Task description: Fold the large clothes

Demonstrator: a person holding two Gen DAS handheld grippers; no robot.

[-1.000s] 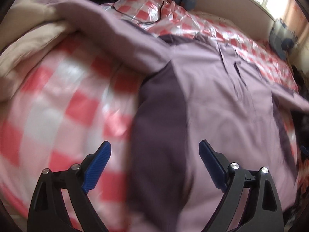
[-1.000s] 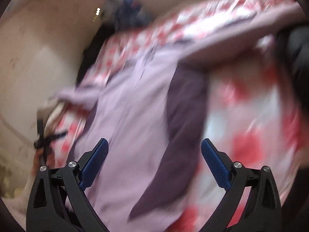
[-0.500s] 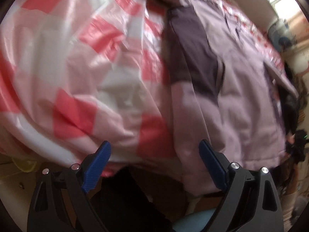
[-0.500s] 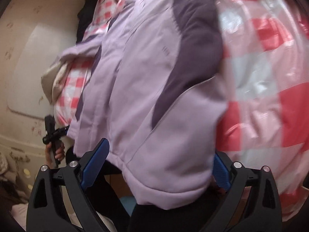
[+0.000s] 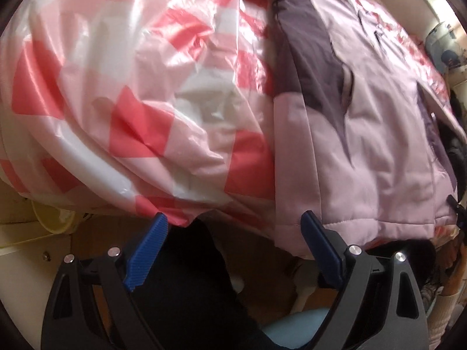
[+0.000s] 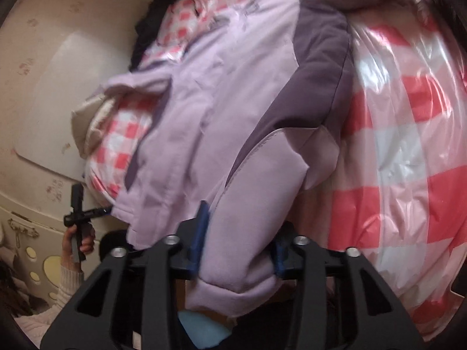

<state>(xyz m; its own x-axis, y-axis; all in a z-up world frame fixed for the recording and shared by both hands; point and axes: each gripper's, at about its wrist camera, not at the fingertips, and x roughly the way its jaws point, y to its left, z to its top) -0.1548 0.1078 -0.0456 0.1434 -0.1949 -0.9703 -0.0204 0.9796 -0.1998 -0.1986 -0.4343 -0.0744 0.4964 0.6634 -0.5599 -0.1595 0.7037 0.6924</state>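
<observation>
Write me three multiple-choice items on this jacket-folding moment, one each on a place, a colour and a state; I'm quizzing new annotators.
1. Where does the lilac jacket lie?
A. on the checked cover
B. on the floor
C. on a hanger

2. What colour is the jacket's side panel?
A. yellow
B. dark purple
C. green

3. What is between the right gripper's fingers?
A. nothing
B. the checked cover
C. the jacket's hem

Answers:
1 A: the jacket is spread over the red-and-white checked cover.
2 B: a dark purple panel runs down the lilac body.
3 C: the jaws are closing with the bunched lilac hem between the blue pads, while the left gripper stands open over the bed's edge.
</observation>
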